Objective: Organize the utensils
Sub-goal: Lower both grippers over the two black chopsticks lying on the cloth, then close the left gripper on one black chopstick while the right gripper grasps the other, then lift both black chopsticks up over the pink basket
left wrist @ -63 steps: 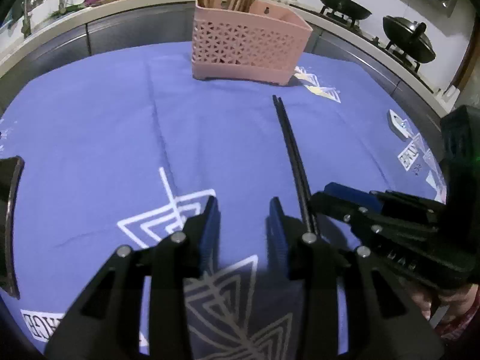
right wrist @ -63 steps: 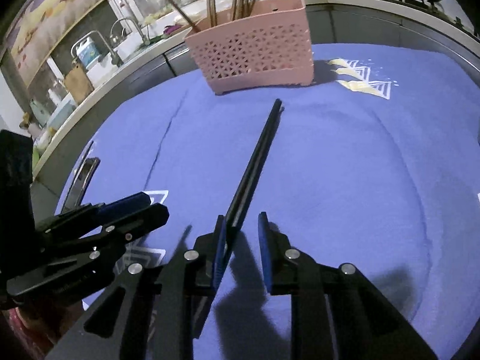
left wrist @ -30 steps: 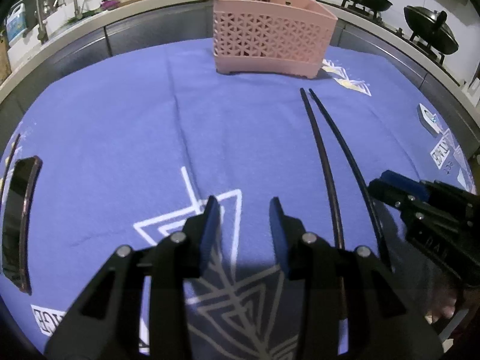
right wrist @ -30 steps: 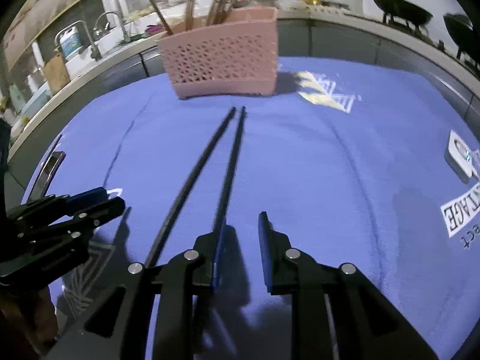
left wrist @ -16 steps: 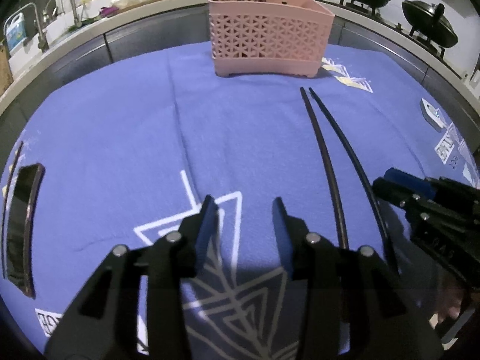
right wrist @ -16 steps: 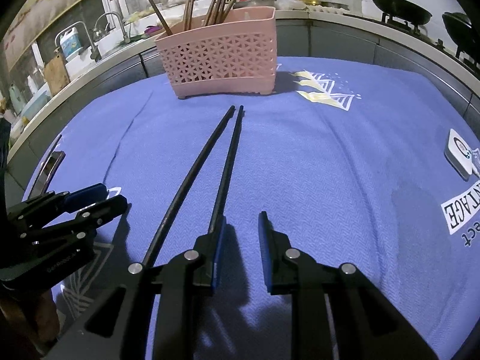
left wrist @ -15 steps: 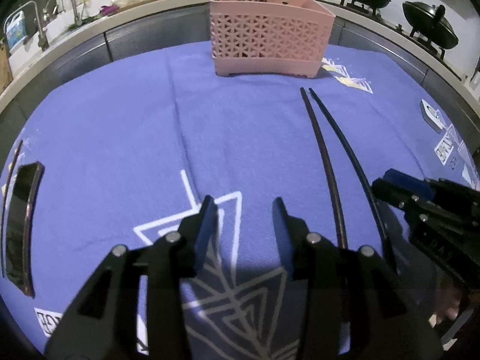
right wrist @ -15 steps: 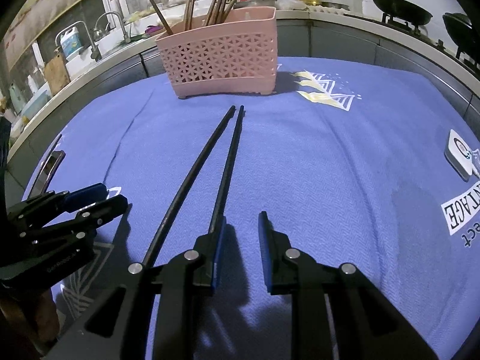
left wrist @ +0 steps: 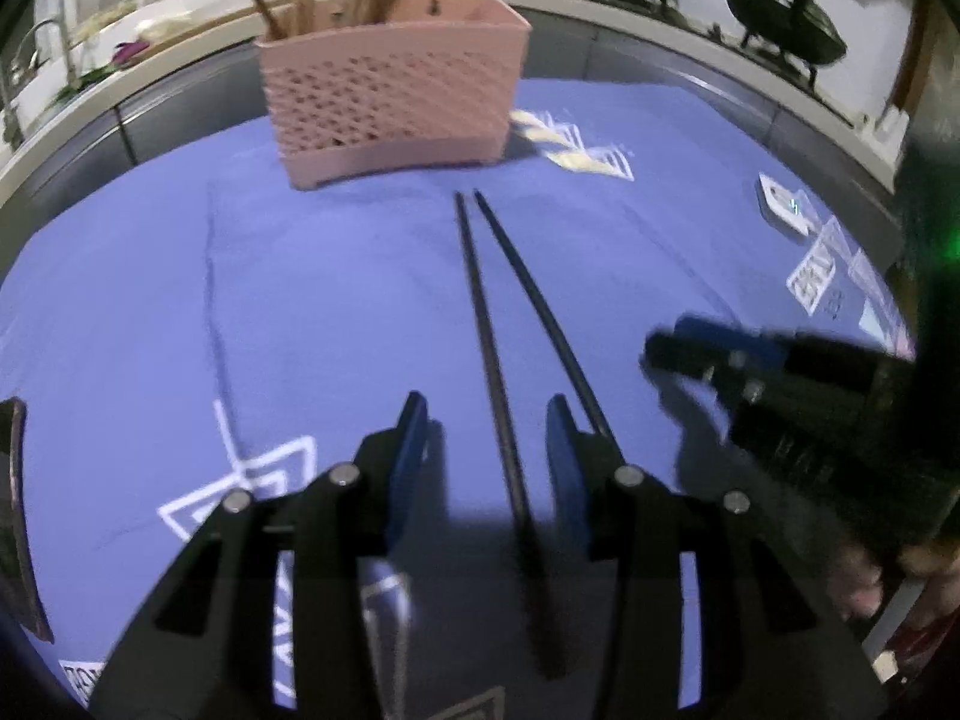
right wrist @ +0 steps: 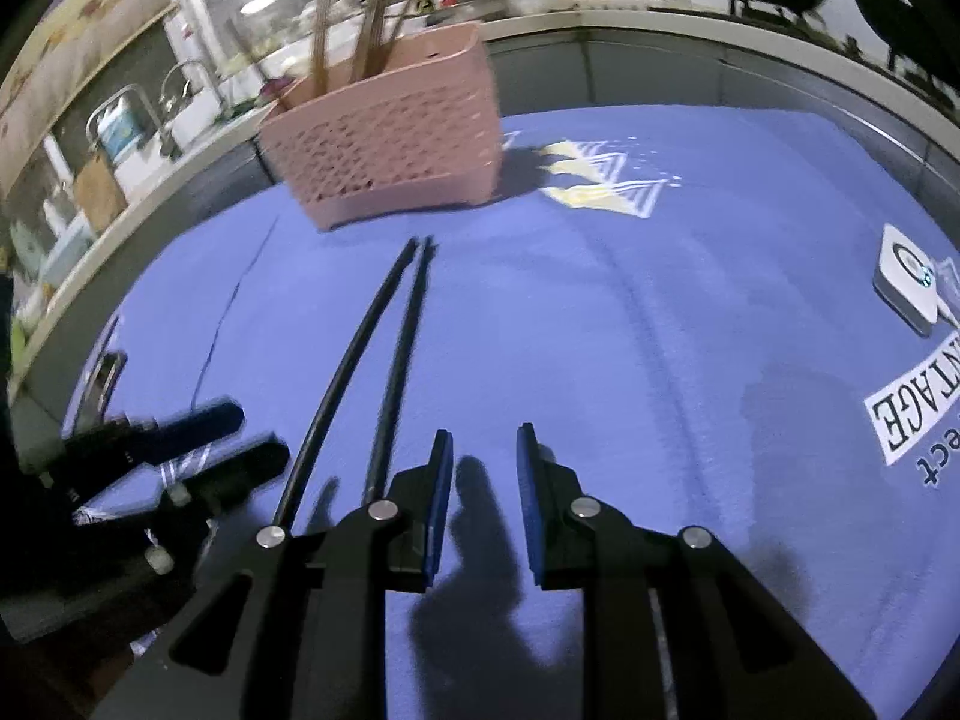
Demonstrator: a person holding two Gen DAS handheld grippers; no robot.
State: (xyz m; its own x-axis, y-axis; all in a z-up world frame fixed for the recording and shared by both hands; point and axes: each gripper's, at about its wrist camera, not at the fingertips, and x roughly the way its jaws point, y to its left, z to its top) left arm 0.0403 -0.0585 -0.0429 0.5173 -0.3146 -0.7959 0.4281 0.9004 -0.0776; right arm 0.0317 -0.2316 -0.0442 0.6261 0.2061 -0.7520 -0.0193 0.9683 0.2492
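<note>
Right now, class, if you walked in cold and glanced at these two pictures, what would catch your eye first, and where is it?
First, the two black chopsticks lying side by side on the blue cloth, tips toward the pink basket at the far edge, which already holds wooden chopsticks. The left tongs are open with one black chopstick running between their pads; the right tongs are open over bare cloth, just right of the pair.

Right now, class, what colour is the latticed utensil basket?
Pink; the basket shows best in the right wrist view.
</note>
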